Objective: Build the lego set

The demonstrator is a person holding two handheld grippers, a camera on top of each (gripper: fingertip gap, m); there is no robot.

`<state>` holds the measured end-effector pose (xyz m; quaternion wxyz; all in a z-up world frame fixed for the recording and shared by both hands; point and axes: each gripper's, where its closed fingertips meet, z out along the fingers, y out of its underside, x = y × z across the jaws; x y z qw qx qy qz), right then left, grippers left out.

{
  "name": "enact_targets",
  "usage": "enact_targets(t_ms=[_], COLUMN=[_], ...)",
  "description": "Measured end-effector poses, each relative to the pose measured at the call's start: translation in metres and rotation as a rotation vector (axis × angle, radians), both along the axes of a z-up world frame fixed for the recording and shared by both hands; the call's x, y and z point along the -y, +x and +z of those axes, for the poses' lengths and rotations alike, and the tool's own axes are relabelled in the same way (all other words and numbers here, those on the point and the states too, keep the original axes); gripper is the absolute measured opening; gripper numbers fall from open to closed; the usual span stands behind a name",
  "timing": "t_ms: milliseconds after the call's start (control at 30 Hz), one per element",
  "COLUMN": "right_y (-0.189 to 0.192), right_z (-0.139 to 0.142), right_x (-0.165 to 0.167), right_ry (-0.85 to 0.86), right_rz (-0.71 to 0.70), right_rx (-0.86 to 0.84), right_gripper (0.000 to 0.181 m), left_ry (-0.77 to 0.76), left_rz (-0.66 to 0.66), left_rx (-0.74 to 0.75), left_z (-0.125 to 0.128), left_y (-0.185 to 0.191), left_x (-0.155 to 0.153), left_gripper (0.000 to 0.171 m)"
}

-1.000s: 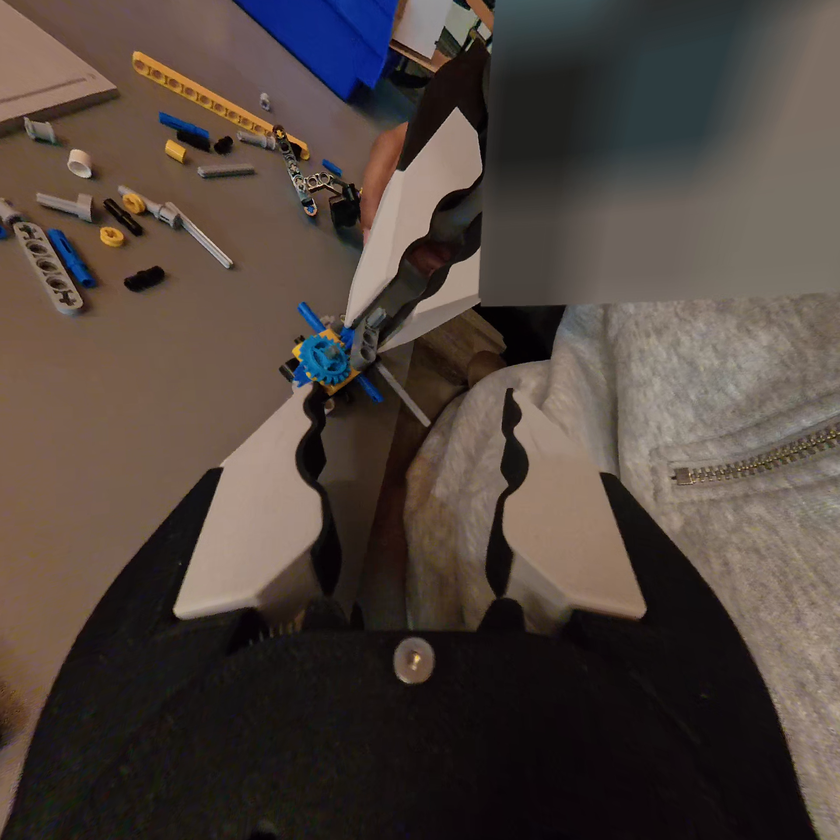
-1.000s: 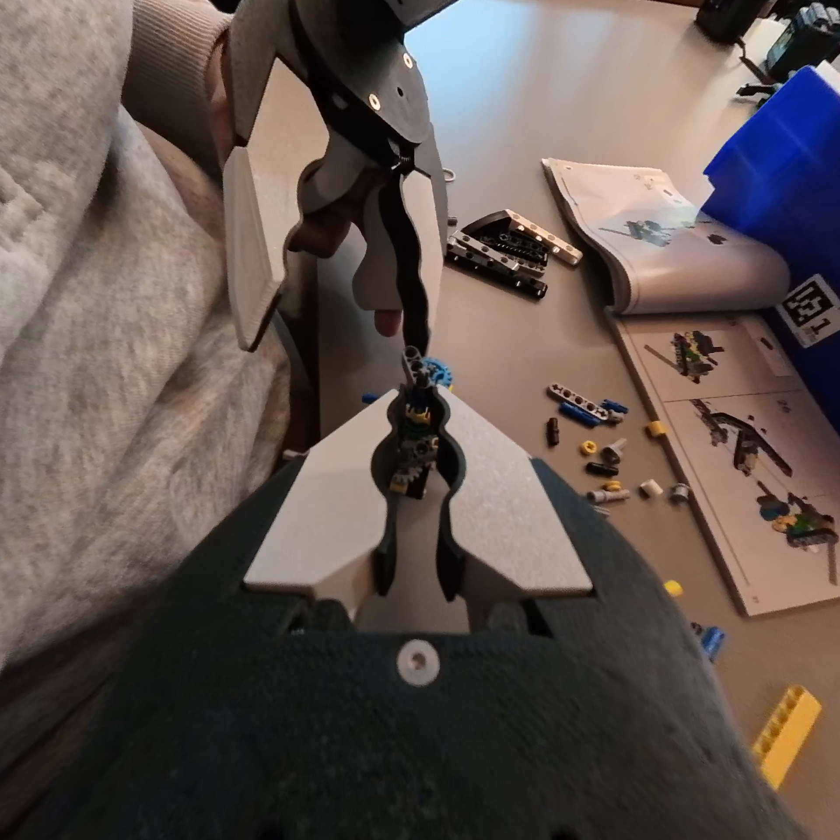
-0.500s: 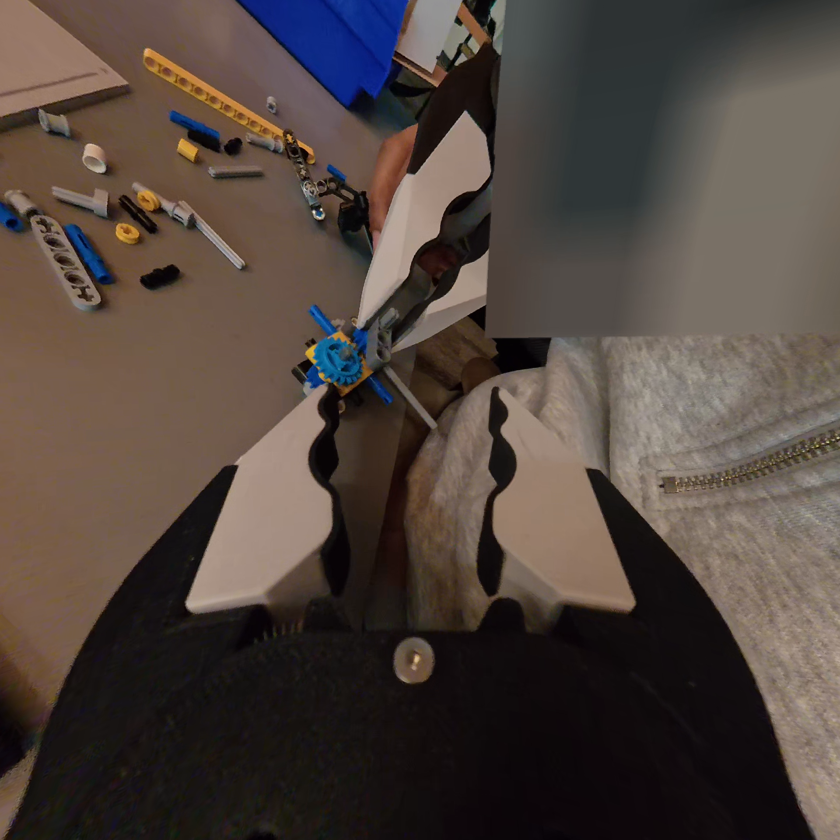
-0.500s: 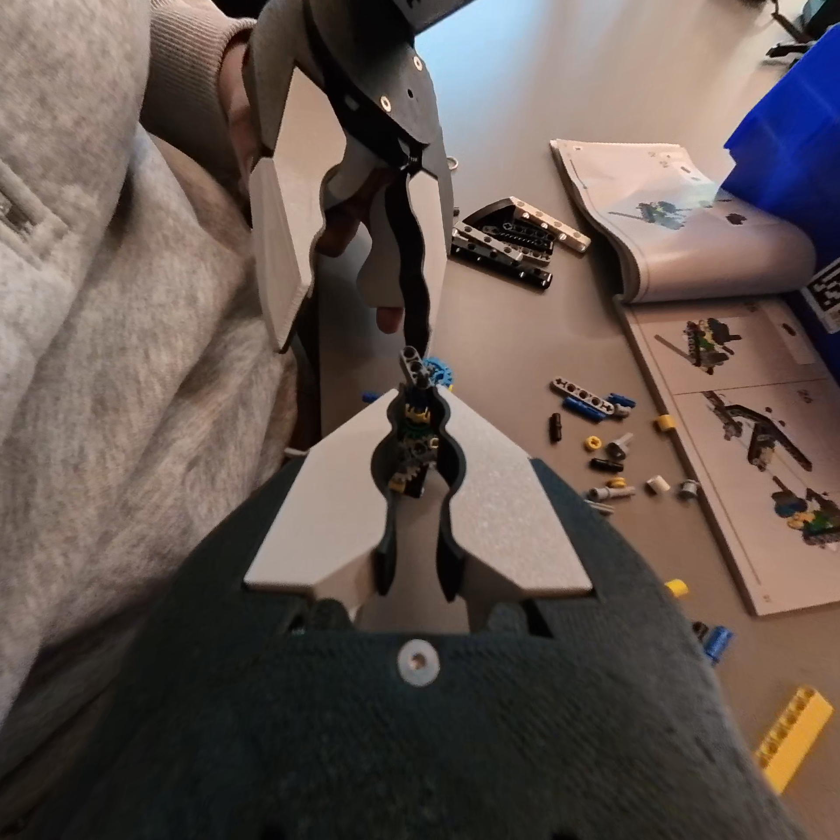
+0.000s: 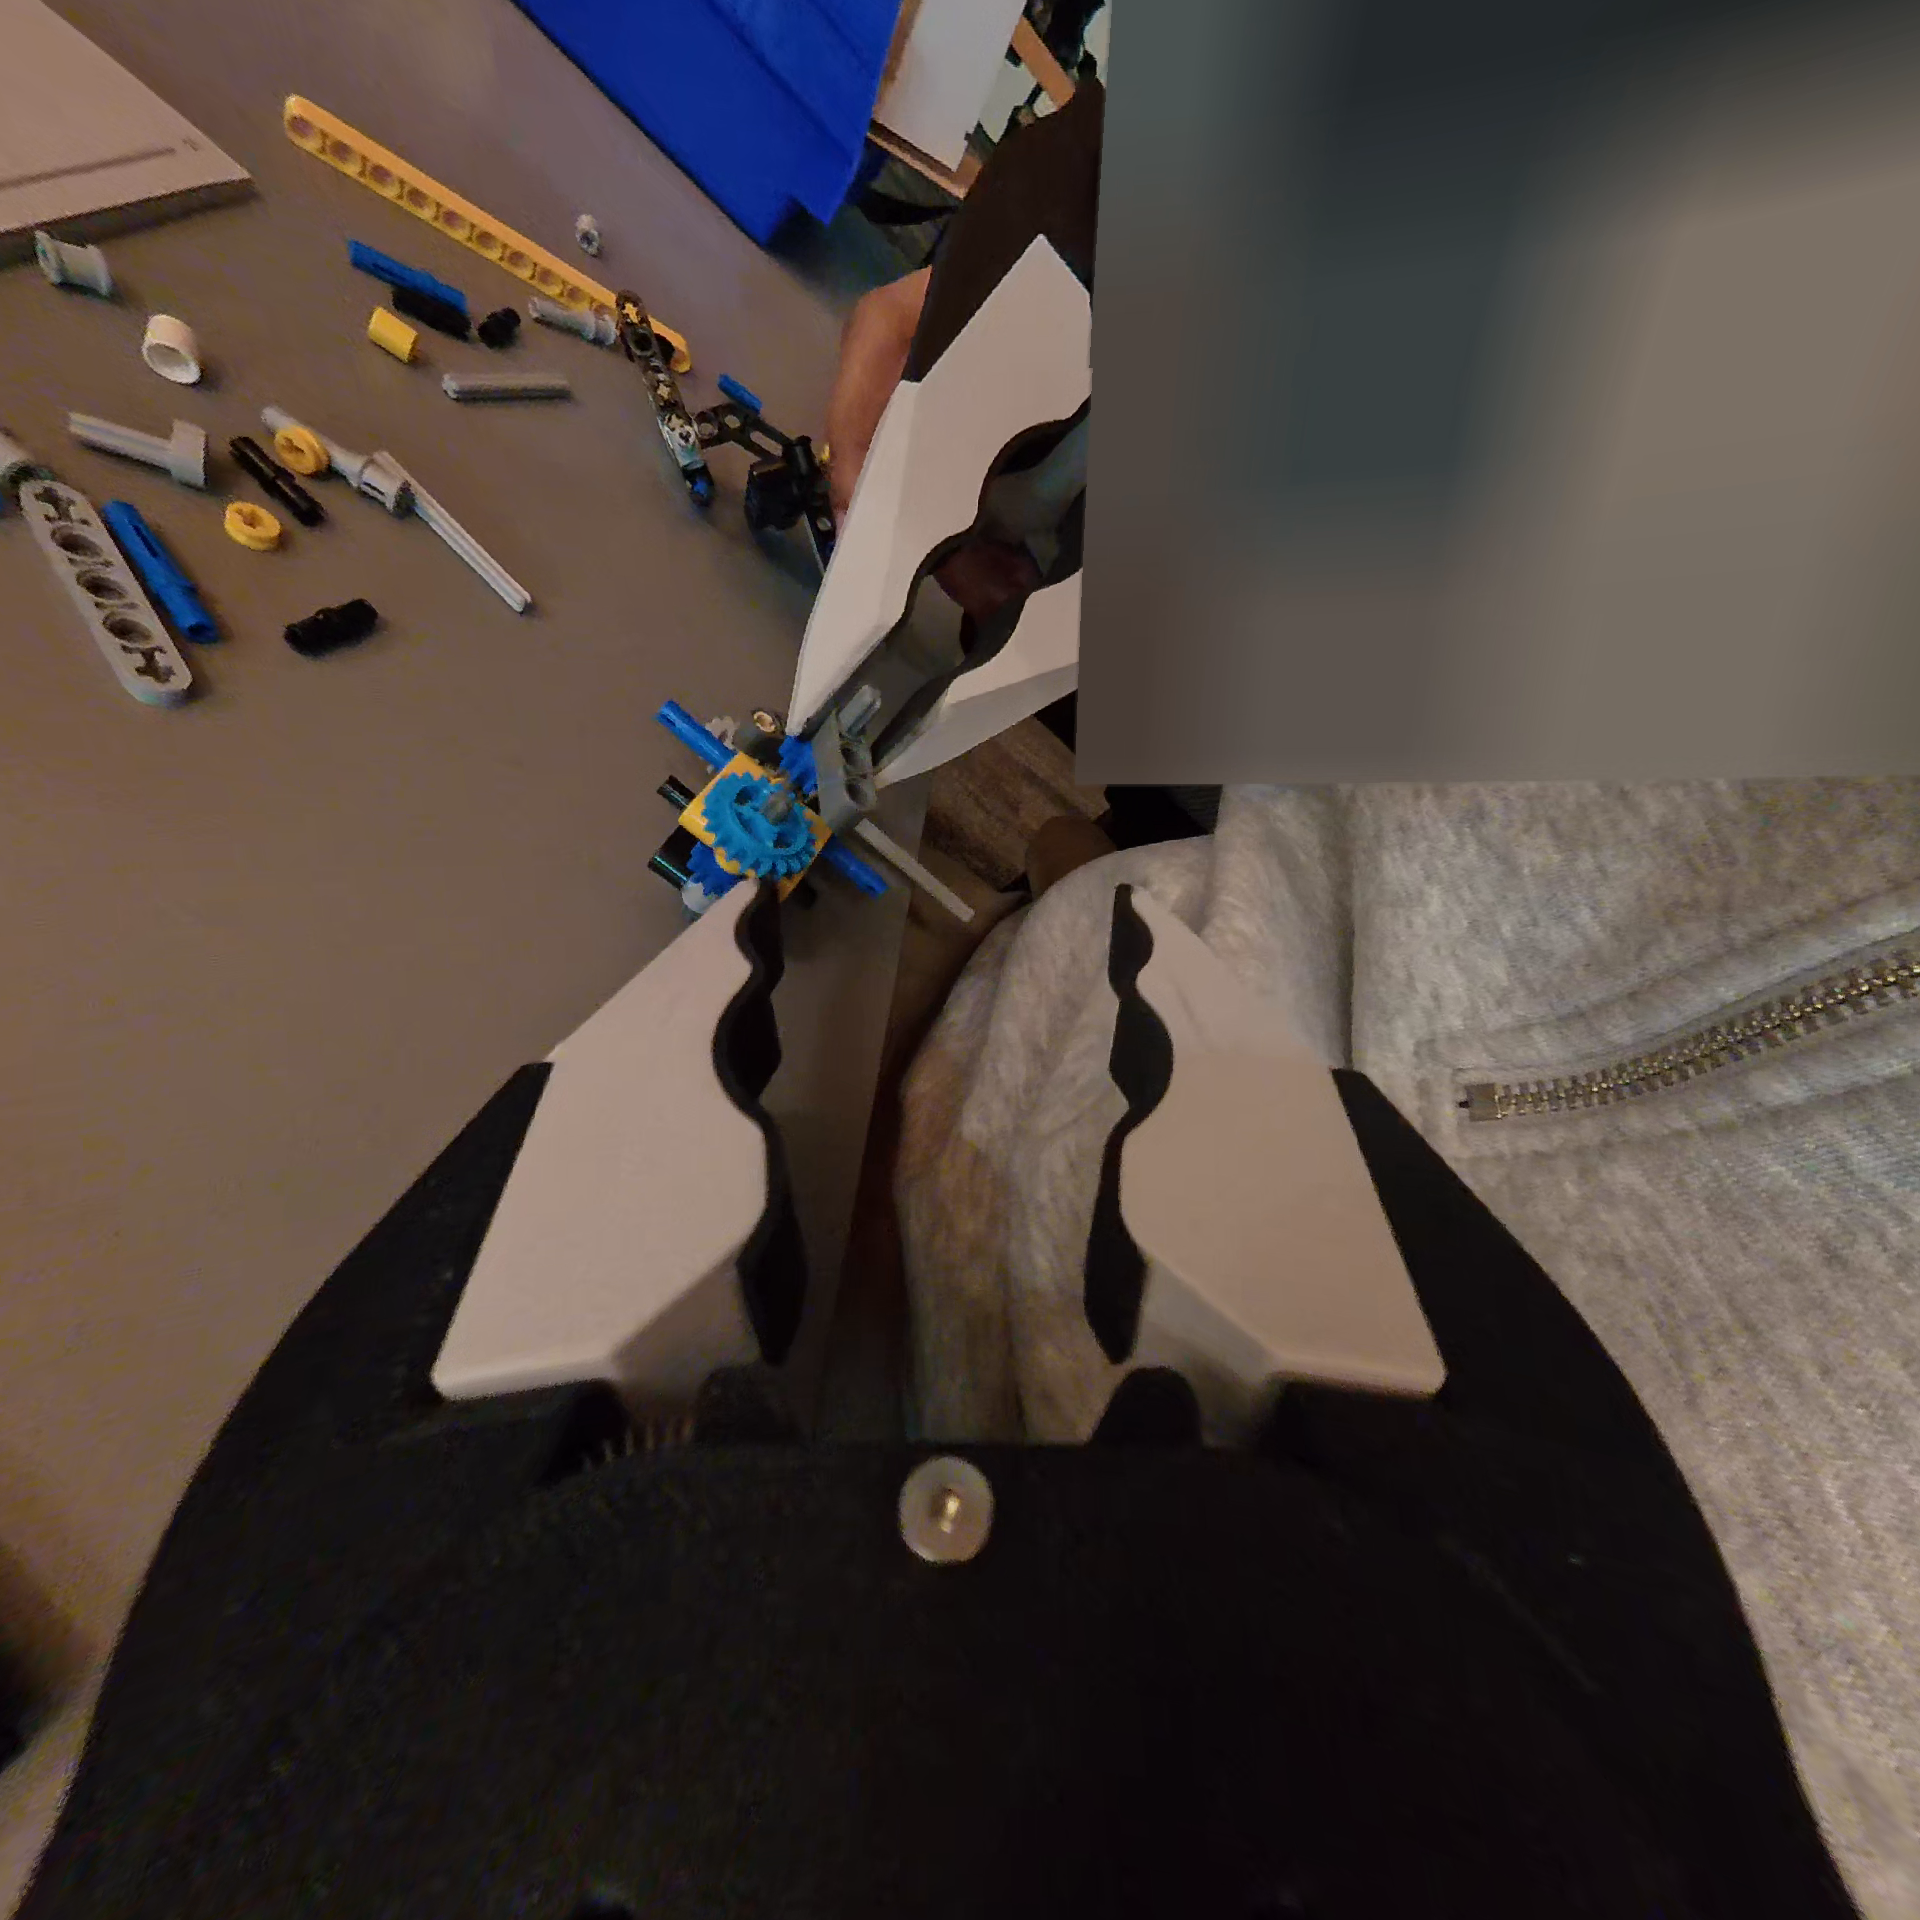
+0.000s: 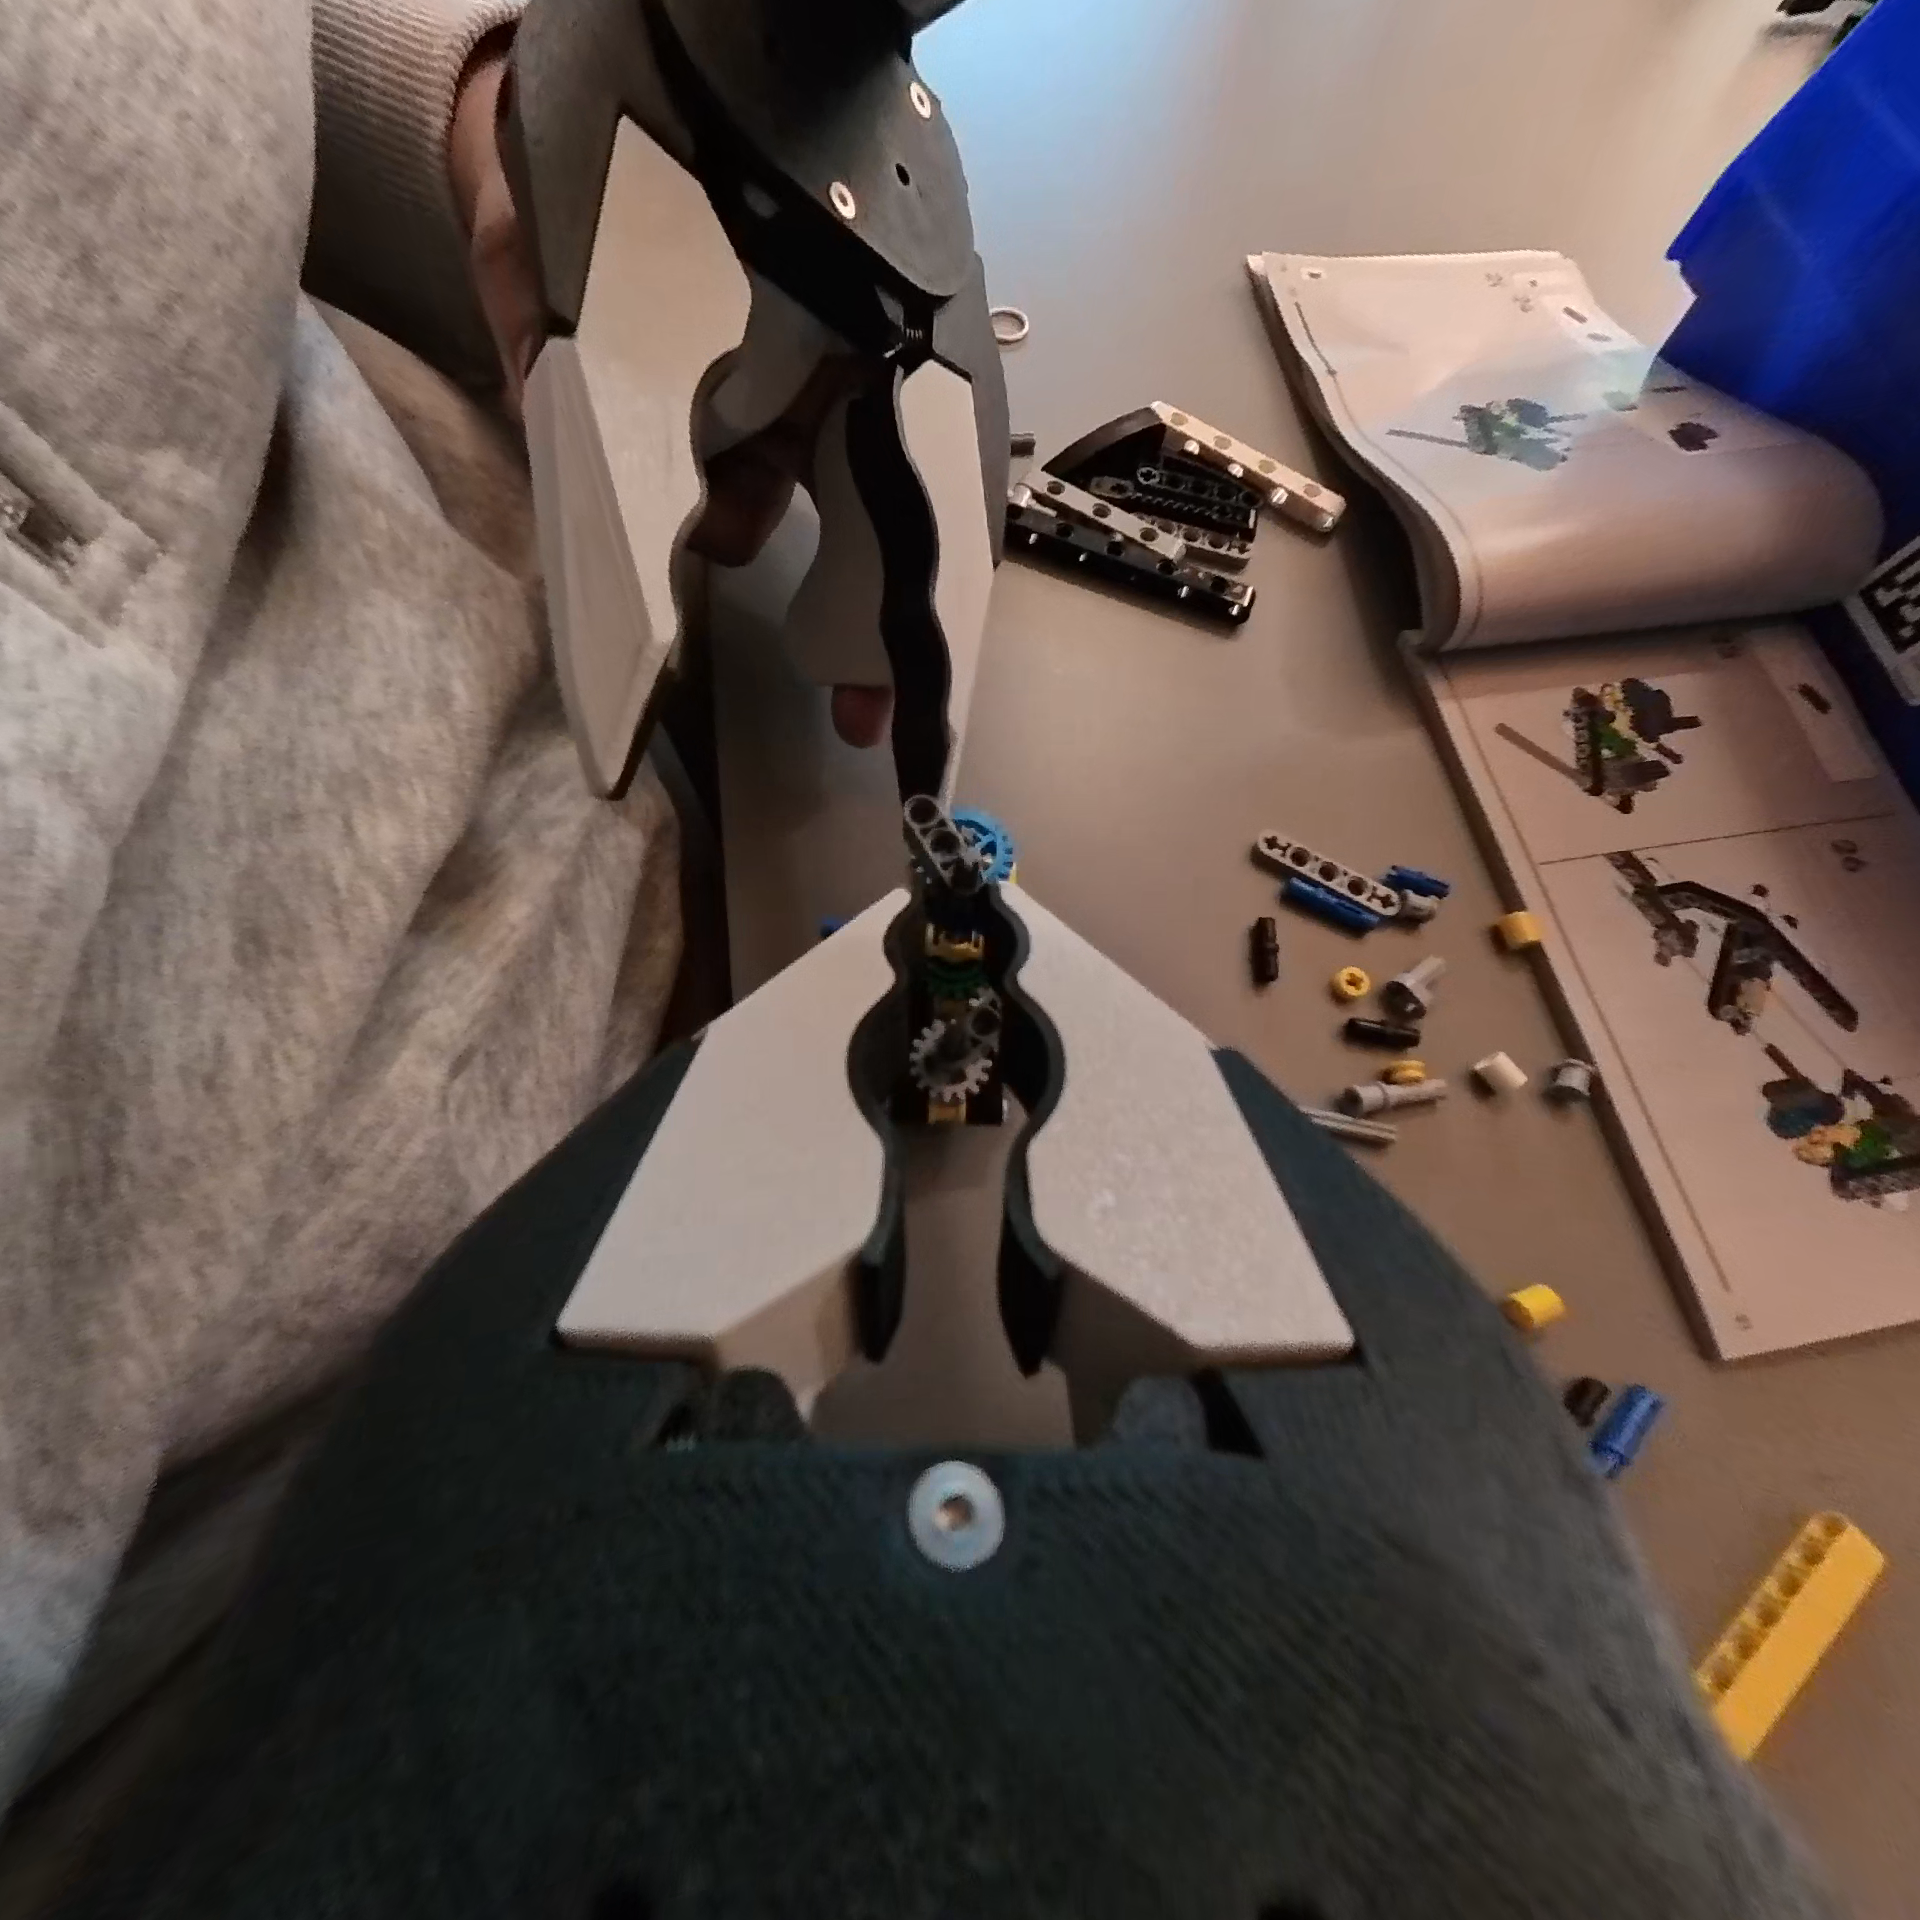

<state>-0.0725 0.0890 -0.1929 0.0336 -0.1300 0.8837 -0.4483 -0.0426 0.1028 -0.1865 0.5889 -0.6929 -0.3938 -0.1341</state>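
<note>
Lego sub-assembly (image 5: 764, 821): small gear block with a blue gear on a yellow frame, blue axles and a grey link; held in the air over the near edge of the bench (image 5: 312, 987).

Left wrist view
- Left claw (image 5: 935, 909): fingers apart, nothing between them; one fingertip (image 5: 743, 914) now touches, or all but touches, the underside of the blue gear.
- Right claw (image 5: 883, 727): directly ahead of the left claw, clamped on the grey end of the sub-assembly.
- Change: over the last second the sub-assembly has drawn slightly nearer the left claw's tip; the left claw's gap looks a little narrower.
- Loose parts (image 5: 301, 488): scattered on the bench, well off to the left claw's upper left; long yellow beam (image 5: 468, 223) beyond them.

Right wrist view
- Right claw (image 6: 951, 894): closed on the sub-assembly (image 6: 951, 1023), which sits in the hollow between its pads; grey gear faces the camera.
- Left claw (image 6: 769, 758): above and ahead, spread, one finger's dark edge meeting the grey link at the top.
- Change: grip unchanged; the left claw hangs in much the same place.
- Instruction booklet (image 6: 1662, 935): open, far right of the claw.

Meaning: probably a steadying or pressing step on the gear; nothing new added yet.
</note>
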Motion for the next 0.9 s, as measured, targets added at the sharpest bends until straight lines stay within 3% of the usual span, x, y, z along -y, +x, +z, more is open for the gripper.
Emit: enact_targets(t_ms=[900], right_y=[0.0009], right_z=[0.0011], right_x=[-0.0025], right_ry=[0.031], right_rz=[-0.026], right_rx=[0.042], right_gripper=[0.009], left_ry=[0.028], left_rz=[0.016], left_rx=[0.012], left_z=[0.0001], left_y=[-0.0028], left_x=[0.0003], left_gripper=[0.060])
